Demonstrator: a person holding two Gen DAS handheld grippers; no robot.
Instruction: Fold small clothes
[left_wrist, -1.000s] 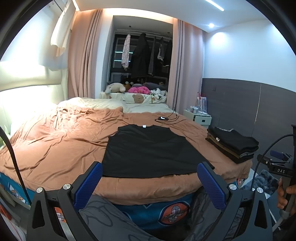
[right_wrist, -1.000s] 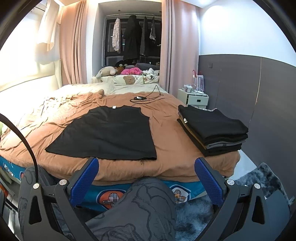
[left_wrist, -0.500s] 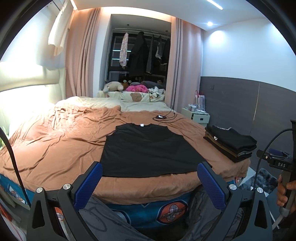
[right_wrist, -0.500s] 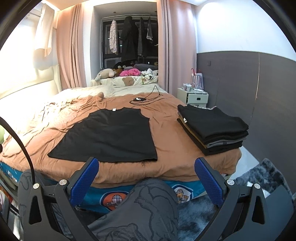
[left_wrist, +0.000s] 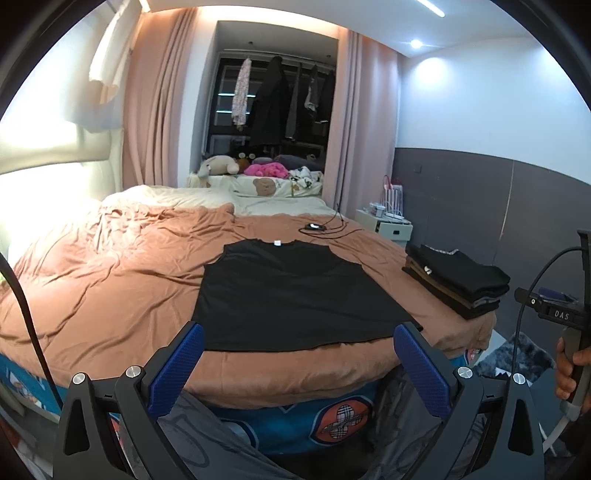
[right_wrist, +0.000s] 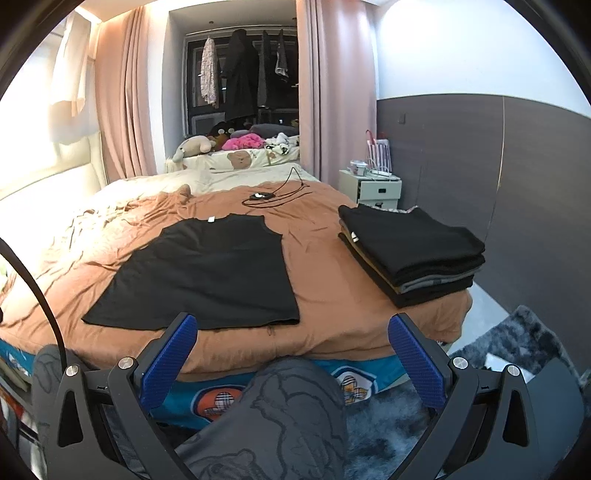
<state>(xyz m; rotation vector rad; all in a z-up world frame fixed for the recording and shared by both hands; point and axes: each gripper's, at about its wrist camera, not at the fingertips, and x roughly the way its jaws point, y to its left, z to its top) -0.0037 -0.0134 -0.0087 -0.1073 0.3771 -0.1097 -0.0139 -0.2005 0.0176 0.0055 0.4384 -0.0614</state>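
Shirt is lying flat on the brown bedspread, collar toward the far side, hem along the near edge of the bed. It is black, spread out with its white neck tag showing at the far end.

You are holding the left gripper off the near edge of the bed, fingers spread wide and gripping nothing, the hem showing between them. You are holding the right gripper the same way, fingers spread and empty, above your knee, with the shirt's near right corner just beyond the left finger.

A stack of folded clothes is sitting at the right edge of the bed, apart from the shirt. A cable is lying on the bedspread beyond the collar.
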